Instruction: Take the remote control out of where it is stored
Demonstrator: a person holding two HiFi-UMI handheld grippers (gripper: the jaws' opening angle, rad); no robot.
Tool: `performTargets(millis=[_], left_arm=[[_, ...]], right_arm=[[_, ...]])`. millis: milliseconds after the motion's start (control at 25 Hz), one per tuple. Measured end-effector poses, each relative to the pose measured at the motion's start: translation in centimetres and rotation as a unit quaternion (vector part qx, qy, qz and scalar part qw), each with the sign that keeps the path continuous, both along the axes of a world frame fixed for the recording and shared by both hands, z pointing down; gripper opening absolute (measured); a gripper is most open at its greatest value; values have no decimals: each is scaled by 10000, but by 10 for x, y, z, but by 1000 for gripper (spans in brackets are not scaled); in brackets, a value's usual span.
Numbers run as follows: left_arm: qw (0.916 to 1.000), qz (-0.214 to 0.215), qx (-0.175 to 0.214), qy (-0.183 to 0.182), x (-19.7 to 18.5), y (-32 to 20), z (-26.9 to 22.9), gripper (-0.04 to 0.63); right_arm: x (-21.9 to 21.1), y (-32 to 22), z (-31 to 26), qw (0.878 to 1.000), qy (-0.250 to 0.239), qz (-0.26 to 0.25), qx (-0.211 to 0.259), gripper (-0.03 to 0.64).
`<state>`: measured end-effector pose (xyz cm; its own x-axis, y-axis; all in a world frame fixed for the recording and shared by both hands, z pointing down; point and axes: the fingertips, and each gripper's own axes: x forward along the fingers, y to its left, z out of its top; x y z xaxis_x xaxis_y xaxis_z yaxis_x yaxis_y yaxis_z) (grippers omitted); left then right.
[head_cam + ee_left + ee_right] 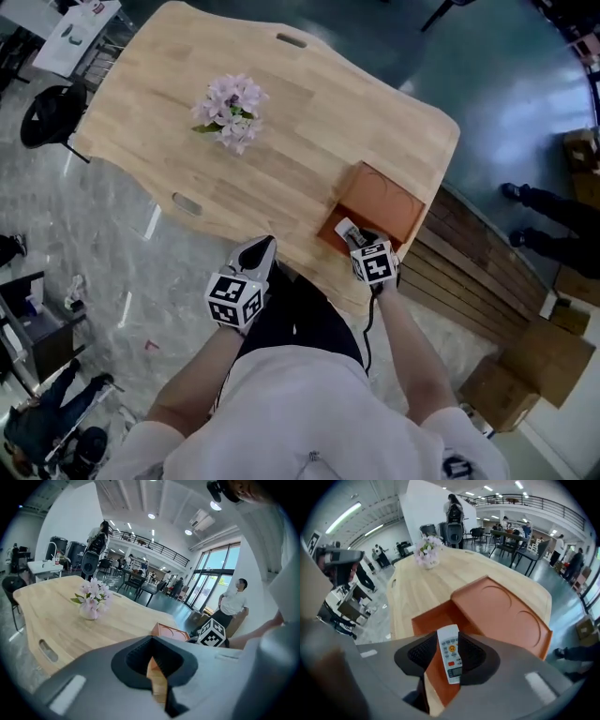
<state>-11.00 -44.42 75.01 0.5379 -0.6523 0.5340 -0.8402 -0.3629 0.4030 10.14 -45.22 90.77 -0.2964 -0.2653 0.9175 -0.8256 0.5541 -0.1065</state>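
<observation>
Pale wood table (281,122) seen from above in the head view, with a small bunch of pink flowers (230,111) toward its far left and an orange-brown box (380,202) at its near right edge. The right gripper (361,246) is at the box's near end, clamped on a white remote control (346,229). The left gripper (262,248) hangs off the table's near edge, left of the box. In the left gripper view, the left gripper (151,660) has its jaws pressed together on nothing, with the flowers (93,595) far left. In the right gripper view, the remote control (451,653) sits lengthwise between the jaws, buttons up, above the box's (501,611) open near compartment; whether it touches the box cannot be told
</observation>
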Motion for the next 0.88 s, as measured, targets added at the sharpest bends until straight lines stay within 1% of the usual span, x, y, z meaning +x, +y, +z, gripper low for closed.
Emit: performTargets(millis=[160,240,280,400,480,680,720,880], left_arm=[[9998,-116,-168,21,-9,2,18,0],[9996,-159,-221,37,-12,3,23,0],[9995,-178,-239,42,-14,3,25,0],[9993,-247,-279,44,-22,5,30,0],[9991,-312,-283,40,-29,4,32,0],[9988,-419,-246,82,-36,2,27,0],[9988,-422,-218,94,-36,1,24,0],[9990,-423,-93,98,-38,-1,11,0]], right_arm=[[-2,6,43,9954,630,-555,-450,275],[0,8,56,9914,906,-733,-602,310],[0,8,61,9893,1029,-802,-657,317],[2,10,75,9825,1364,-1021,-754,319],[1,12,81,9796,1456,-1123,-815,316],[0,12,83,9793,1377,-1166,-916,294],[1,11,82,9799,1352,-1143,-919,283],[4,11,76,9817,1308,-1060,-887,275]])
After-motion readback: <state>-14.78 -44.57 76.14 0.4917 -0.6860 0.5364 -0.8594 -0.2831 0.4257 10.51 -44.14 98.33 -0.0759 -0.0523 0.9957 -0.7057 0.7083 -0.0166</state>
